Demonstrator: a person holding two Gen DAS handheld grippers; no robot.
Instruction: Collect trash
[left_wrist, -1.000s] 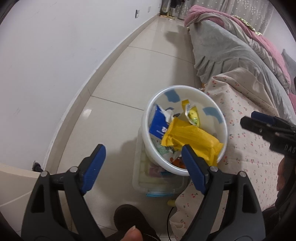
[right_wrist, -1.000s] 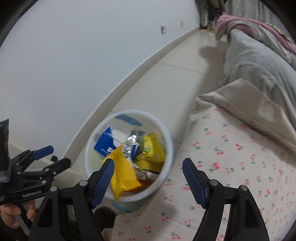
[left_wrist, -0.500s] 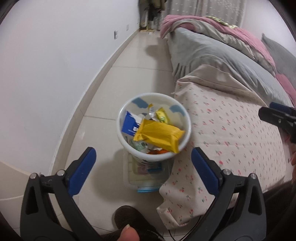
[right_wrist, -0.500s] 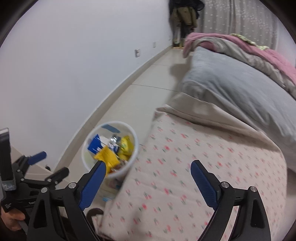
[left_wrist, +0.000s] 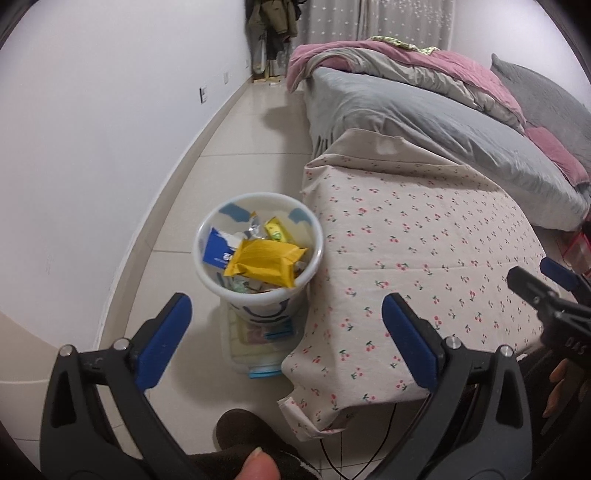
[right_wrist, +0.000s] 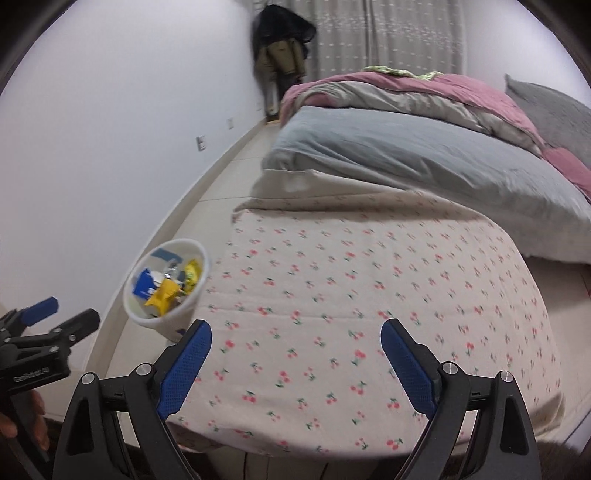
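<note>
A white bin (left_wrist: 207, 273) (right_wrist: 142, 317) stands on the tiled floor beside the cloth-covered table. In it lie a yellow packet (left_wrist: 264, 260) (right_wrist: 164, 293), a blue-and-white carton (left_wrist: 218, 249) and other wrappers. My left gripper (left_wrist: 286, 314) is open and empty, held back from the bin and above it. My right gripper (right_wrist: 295, 341) is also open and empty, over the cherry-print cloth (right_wrist: 362, 288) (left_wrist: 413, 251). No trash lies on the cloth where I can see it. The right gripper's tips (left_wrist: 532, 284) show at the right edge of the left wrist view.
A clear lidded box (left_wrist: 258, 343) sits under the bin. A bed with grey and pink bedding (left_wrist: 424, 107) (right_wrist: 406, 147) runs behind the table. A white wall (left_wrist: 92, 129) borders the floor strip on the left. A dark slipper (left_wrist: 243, 428) is near the bottom edge.
Both grippers pulled back and up from the bin, which looks smaller now. Their jaws widened. The right gripper swung rightward from above the bin to over the cloth.
</note>
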